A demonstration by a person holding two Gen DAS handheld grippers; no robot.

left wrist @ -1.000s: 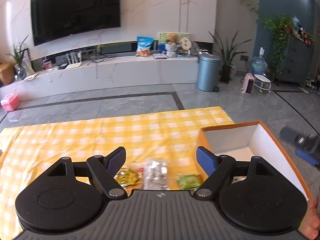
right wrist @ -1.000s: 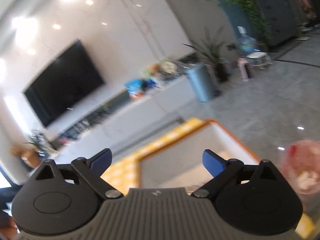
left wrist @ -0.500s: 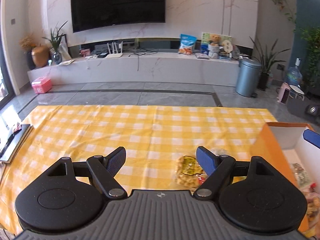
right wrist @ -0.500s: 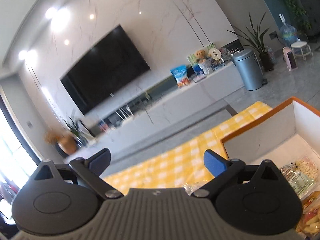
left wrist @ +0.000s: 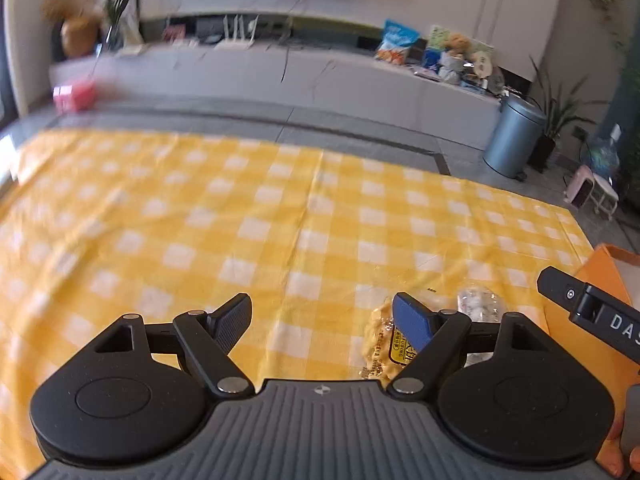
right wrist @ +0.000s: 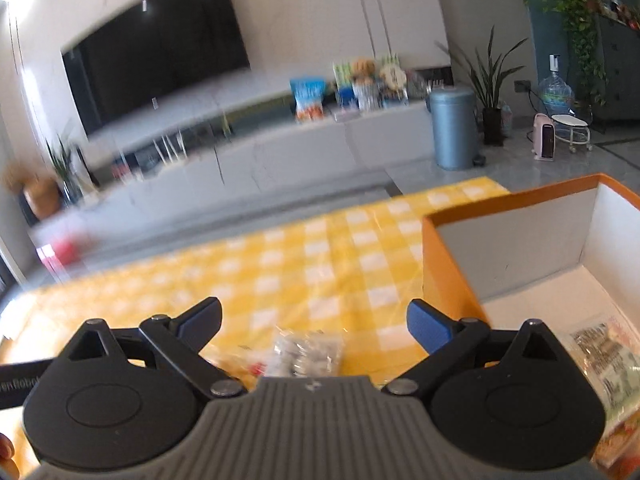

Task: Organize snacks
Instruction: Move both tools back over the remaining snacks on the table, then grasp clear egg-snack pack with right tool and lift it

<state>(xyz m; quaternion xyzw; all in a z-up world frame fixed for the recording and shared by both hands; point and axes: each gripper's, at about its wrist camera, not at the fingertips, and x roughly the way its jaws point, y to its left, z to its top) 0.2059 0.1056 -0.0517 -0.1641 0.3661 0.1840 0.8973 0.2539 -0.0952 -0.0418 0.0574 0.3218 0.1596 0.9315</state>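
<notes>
My left gripper [left wrist: 322,316] is open and empty above the yellow checked cloth [left wrist: 240,216]. A yellow snack packet [left wrist: 380,344] lies just behind its right finger, with a clear packet of white pieces [left wrist: 478,304] to the right of it. My right gripper [right wrist: 314,322] is open and empty. The clear packet [right wrist: 308,354] lies right under it on the cloth [right wrist: 280,264]. The orange box [right wrist: 448,276] with white inside stands to the right and holds snack packets [right wrist: 604,356]. The box corner [left wrist: 604,264] and part of the right gripper [left wrist: 588,308] show in the left wrist view.
A white TV bench [left wrist: 280,76] with snack bags and a plush toy runs along the far wall. A blue bin [left wrist: 514,136] and potted plants [right wrist: 490,80] stand at the right on the grey floor. A pink box [left wrist: 74,96] sits on the floor at the left.
Both grippers have tilted down toward the cloth. The right gripper has come over the clear packet, left of the box. Both stay open and empty.
</notes>
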